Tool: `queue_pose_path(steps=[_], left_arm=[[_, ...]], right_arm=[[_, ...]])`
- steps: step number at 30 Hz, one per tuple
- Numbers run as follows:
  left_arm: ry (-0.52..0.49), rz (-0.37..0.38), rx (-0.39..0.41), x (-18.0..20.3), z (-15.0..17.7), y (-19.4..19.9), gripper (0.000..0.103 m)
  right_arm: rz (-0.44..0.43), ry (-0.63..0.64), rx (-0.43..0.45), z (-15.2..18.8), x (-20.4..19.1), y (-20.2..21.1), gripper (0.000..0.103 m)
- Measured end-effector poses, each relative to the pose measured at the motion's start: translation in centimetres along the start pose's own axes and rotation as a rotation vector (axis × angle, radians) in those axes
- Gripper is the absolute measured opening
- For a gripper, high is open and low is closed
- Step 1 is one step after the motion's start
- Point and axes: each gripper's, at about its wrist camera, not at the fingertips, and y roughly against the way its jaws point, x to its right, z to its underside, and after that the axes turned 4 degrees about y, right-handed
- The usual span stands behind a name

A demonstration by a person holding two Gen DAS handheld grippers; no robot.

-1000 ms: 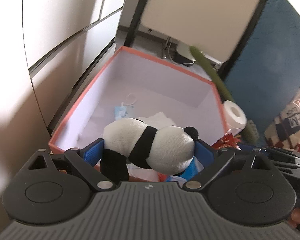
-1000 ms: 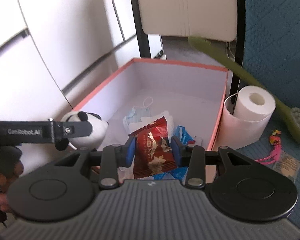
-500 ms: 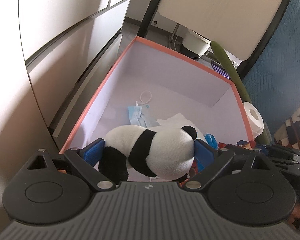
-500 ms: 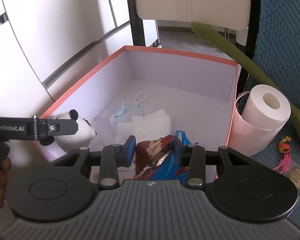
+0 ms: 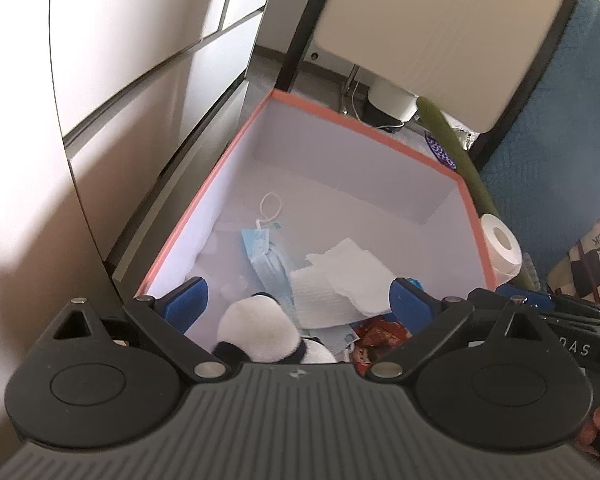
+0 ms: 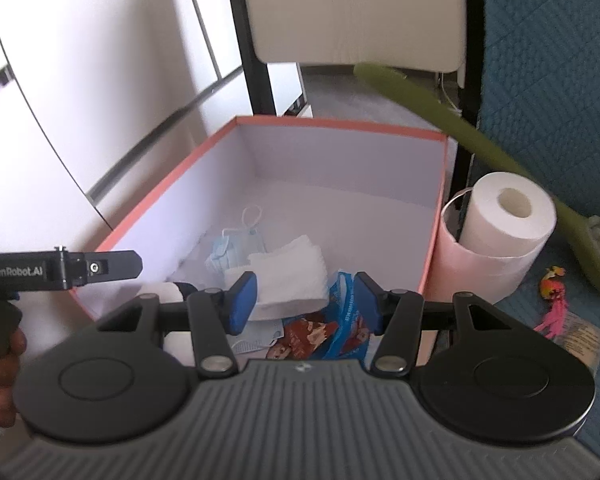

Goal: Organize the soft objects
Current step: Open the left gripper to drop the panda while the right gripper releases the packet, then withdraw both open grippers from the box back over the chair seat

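Both grippers have let go since the earlier frames: the plush panda [image 5: 260, 332], which was clamped between the left fingers, now lies loose on the floor of the orange-rimmed box [image 5: 220, 168], and the red snack packet [image 6: 306, 338] that the right fingers pinched now rests in the box as well. In the left wrist view the left gripper [image 5: 298, 306] hangs over the near end of the box with its blue pads [image 5: 186, 304] spread wide apart, nothing between them; the panda sits below and between them, against the near wall. Just beyond it lie a blue face mask [image 5: 266, 256] with a white ear loop and a folded white cloth [image 5: 340, 280], the cloth overlapping the mask's edge. The red snack packet shows just right of the panda. In the right wrist view the right gripper [image 6: 306, 300] also has its fingers parted and empty, hovering above the red packet and a blue plastic packet [image 6: 350, 328] beside it. The white cloth lies just past the right gripper's left pad. Outside the box, touching its right wall, a toilet paper roll [image 6: 508, 216] stands upright in a pink holder [image 6: 480, 276]. A green long-handled brush [image 6: 460, 132] leans across behind the roll, on the blue quilted cover [image 6: 560, 80].
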Motion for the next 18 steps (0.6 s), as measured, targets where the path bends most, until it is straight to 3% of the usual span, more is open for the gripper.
queue_pose_path(steps=[18], left_arm=[[-0.067, 0.058, 0.05, 7.1, 3.9, 6.5, 0.099]], right_arm=[[0.043, -0.028, 0.075, 3.2, 2.3, 8.6, 0.056]])
